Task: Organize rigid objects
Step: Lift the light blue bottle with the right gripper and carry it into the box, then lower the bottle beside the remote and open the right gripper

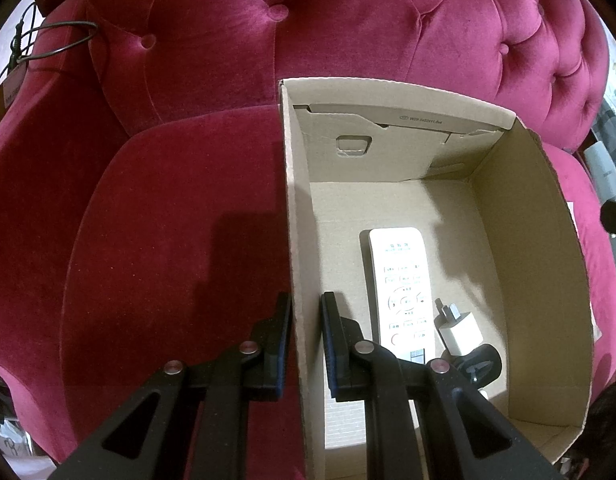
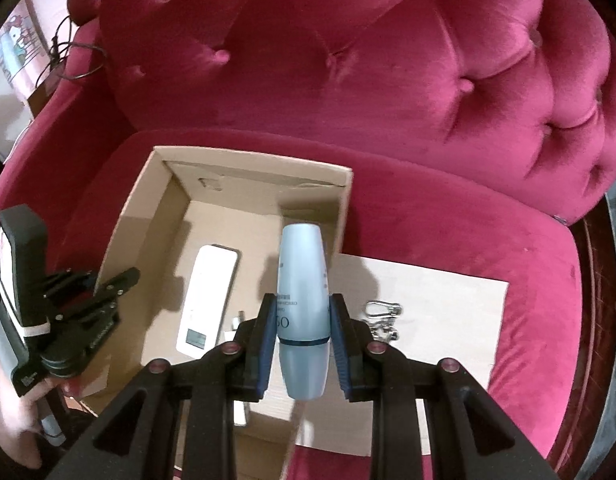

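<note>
Leftmost, left tool (image 1: pixel 306 340) clamps the cardboard box's (image 1: pixel 548 264) near-left wall, pads shut on it. Inside: one white remote (image 1: pixel 402 288), one charger plug (image 1: pixel 456 330), one black clip, possibly. Right tool (image 2: pixel 302 334) grips one blue bottle (image 2: pixel 304 300), long axis pointing forward, hanging over the box's right wall. Key ring (image 2: pixel 382 316) on the flat card (image 2: pixel 448 300) to the right.

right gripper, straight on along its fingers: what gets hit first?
Likely the cardboard box, at its right wall or the floor just inside. The right gripper holds the blue bottle, whose tip leads and overlaps that wall; depth there is unclear.
</note>
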`<state>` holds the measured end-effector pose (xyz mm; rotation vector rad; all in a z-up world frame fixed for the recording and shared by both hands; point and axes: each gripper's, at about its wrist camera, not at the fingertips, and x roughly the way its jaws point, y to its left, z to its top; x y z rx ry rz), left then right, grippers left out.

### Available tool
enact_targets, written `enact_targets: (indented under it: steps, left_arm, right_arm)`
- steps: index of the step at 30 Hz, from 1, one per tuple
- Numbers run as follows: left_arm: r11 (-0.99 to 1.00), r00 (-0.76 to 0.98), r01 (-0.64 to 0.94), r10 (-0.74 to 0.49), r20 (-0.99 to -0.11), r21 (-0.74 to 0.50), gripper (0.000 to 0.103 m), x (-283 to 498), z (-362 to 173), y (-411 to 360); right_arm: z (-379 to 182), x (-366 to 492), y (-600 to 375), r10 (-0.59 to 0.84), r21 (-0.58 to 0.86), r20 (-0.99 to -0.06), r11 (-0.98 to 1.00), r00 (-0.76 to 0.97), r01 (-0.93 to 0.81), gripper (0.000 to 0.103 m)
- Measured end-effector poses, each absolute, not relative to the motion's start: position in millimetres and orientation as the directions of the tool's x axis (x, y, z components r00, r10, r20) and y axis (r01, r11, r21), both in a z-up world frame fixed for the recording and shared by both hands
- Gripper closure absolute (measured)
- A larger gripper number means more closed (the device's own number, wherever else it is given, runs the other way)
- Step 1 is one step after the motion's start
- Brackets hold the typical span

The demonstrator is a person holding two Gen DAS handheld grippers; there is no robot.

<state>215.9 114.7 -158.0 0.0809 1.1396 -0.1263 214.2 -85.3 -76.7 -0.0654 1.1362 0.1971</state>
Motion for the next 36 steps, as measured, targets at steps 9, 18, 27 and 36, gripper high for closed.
enact_targets:
  steps: [9,18,27,36]
  left_arm:
    - [0.99,0.413,0.143,-0.06,-0.909,0.0,0.087,216,-158,115]
    - [0.99,0.412,0.143,-0.061,-0.909,-0.001,0.087,216,-159,115]
    - [0.99,0.411,0.143,-0.064,-0.909,-0.005,0.087,216,-159,115]
    - [0.99,0.411,0.143,-0.065,-0.909,-0.006,0.087,216,-160,116]
  right_arm:
    - [-102,214,-47,0.153,0.061,-0.918,0.966,0.367,-0.25,0.076]
    - [-136,217,-27,0.152,0.07,-0.933,0.966,0.327,-0.251,0.076]
    - [-169,221,-16,0.136,0.071,-0.947,0.972,0.29,-0.224,0.076]
    - [-189,226,-14,0.14,0.093,-0.956,0.978,0.257,-0.186,0.076]
